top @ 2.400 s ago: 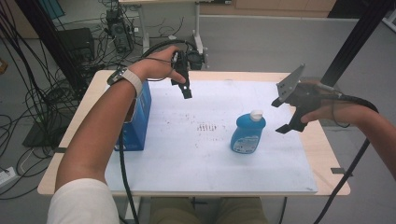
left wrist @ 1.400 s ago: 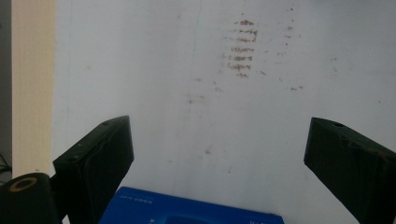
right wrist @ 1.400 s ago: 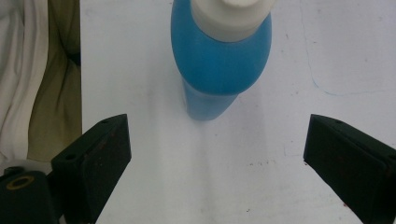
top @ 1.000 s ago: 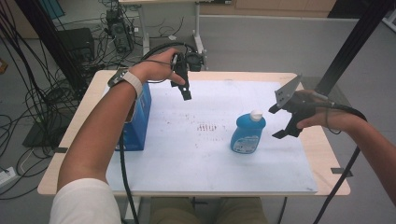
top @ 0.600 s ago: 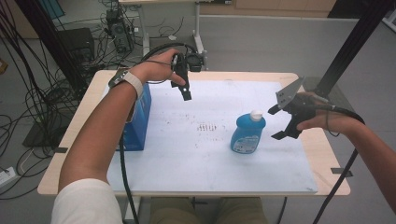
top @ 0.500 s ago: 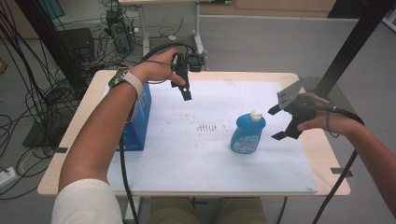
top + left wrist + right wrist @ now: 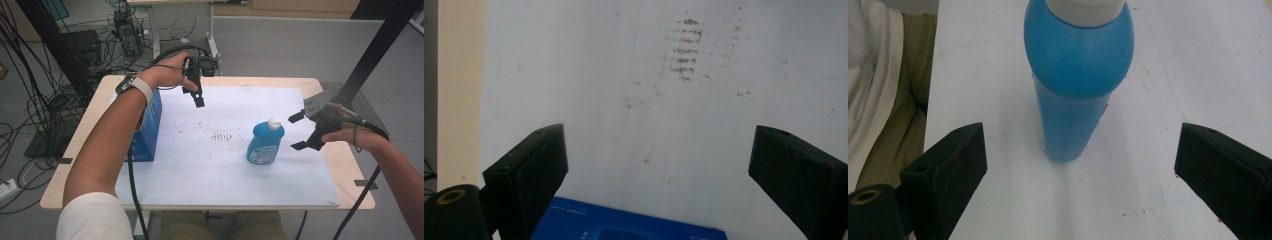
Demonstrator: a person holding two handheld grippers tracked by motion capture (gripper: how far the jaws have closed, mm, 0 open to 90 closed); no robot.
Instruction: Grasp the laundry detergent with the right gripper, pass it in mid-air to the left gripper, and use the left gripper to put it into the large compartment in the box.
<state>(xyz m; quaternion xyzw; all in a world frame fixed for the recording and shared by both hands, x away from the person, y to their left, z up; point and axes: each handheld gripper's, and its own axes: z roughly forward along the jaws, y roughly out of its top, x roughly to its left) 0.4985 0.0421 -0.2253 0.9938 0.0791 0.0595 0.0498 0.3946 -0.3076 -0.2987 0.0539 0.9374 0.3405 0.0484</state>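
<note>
**Jaws spread wide beside the blue bottle**

Jaws of the right gripper stand wide apart and hold nothing; the blue plastic bottle with a white cap stands upright on the white-covered desk just ahead of them, centred between them in the right gripper view and touching neither. Its hand reaches in level from the desk's right edge. Over the far side, the left gripper points down, jaws also wide and empty, near a blue box under the left forearm.
</note>
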